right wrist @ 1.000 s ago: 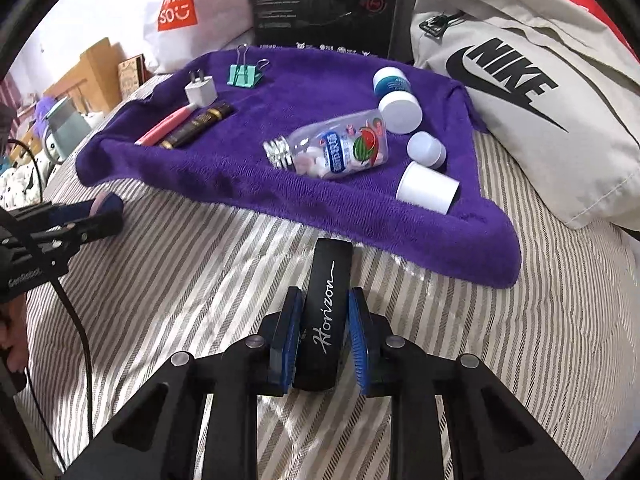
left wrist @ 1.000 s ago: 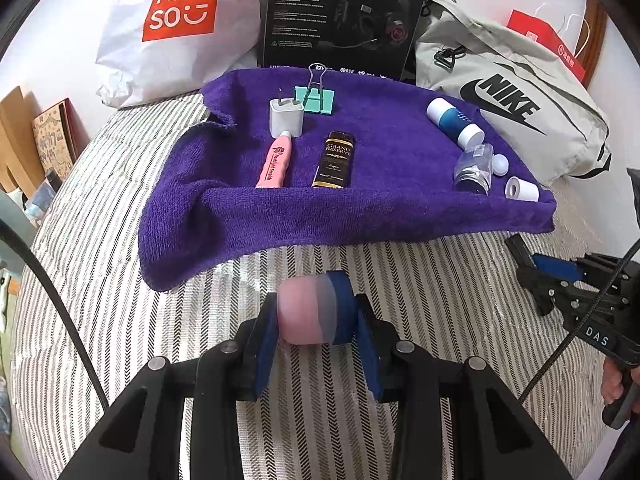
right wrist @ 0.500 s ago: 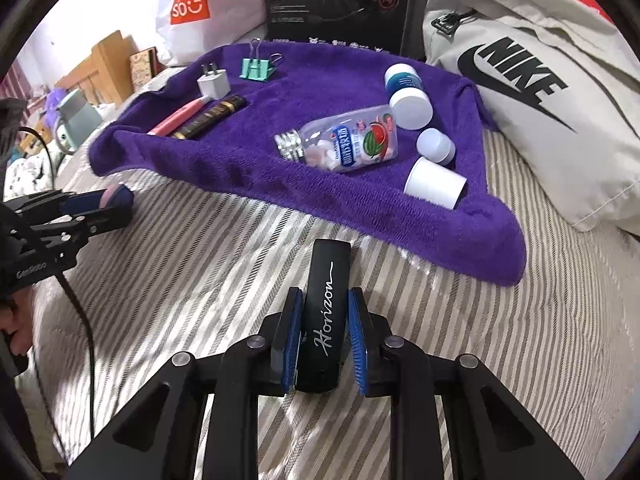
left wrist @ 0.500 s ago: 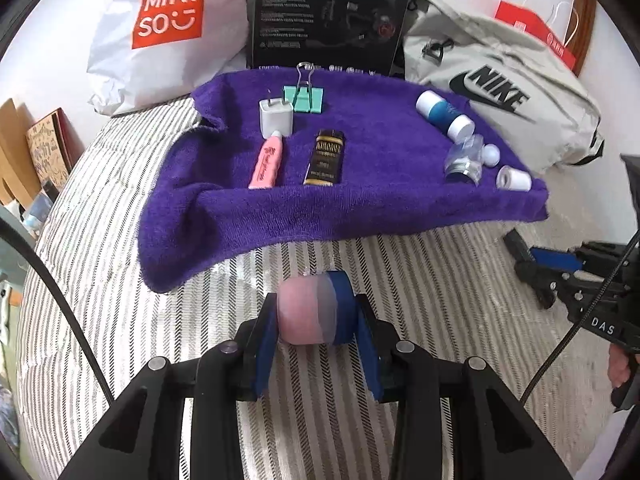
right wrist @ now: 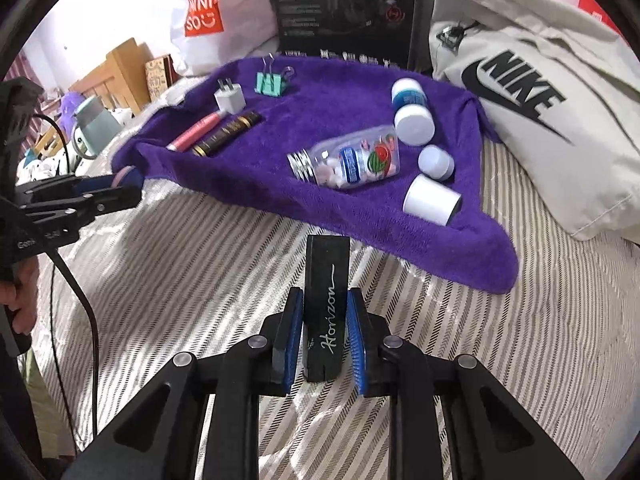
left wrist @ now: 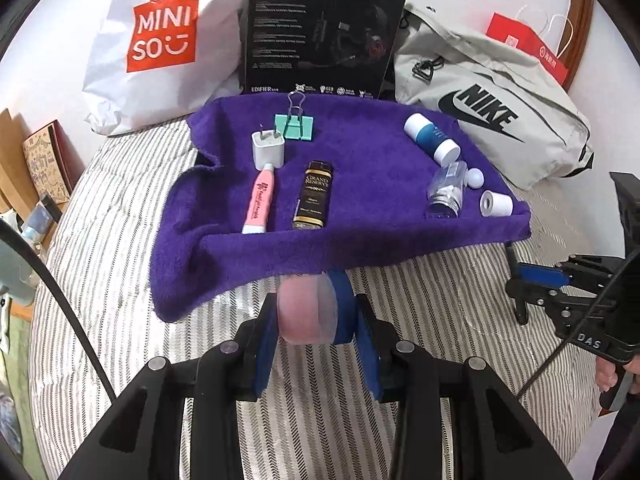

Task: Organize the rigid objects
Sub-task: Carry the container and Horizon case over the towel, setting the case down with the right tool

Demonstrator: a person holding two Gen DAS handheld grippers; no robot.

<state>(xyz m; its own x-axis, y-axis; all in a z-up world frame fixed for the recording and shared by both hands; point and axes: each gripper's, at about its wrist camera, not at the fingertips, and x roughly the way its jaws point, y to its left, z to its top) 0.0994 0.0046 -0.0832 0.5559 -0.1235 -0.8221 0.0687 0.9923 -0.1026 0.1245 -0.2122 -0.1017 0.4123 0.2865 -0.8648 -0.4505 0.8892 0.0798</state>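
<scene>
My left gripper [left wrist: 316, 320] is shut on a short pink and blue cylinder [left wrist: 306, 308], held just short of the front edge of the purple towel [left wrist: 360, 168]. My right gripper [right wrist: 324, 308] is shut on a black bar [right wrist: 326, 272] lettered "Horizon", above the striped cover near the towel's front right corner. A white plug [left wrist: 268, 148], mint binder clip [left wrist: 294, 126], pink tube [left wrist: 259, 200] and dark bar [left wrist: 314, 196] lie on the towel's left half. On the right half lie a blue and white bottle [left wrist: 430, 138], clear bottle [right wrist: 348, 160] and white cylinder [right wrist: 430, 200].
Behind the towel stand a white Miniso bag [left wrist: 160, 40], a black box [left wrist: 320, 28] and a grey Nike bag [left wrist: 492, 112]. The striped bed cover [right wrist: 200, 280] spreads in front. A hand [right wrist: 20, 296] holds the left gripper's handle. Wooden furniture [right wrist: 120, 68] stands at the left.
My left gripper has moved forward with the cylinder, up to the towel's front edge. The right gripper with the black bar has edged slightly nearer the towel.
</scene>
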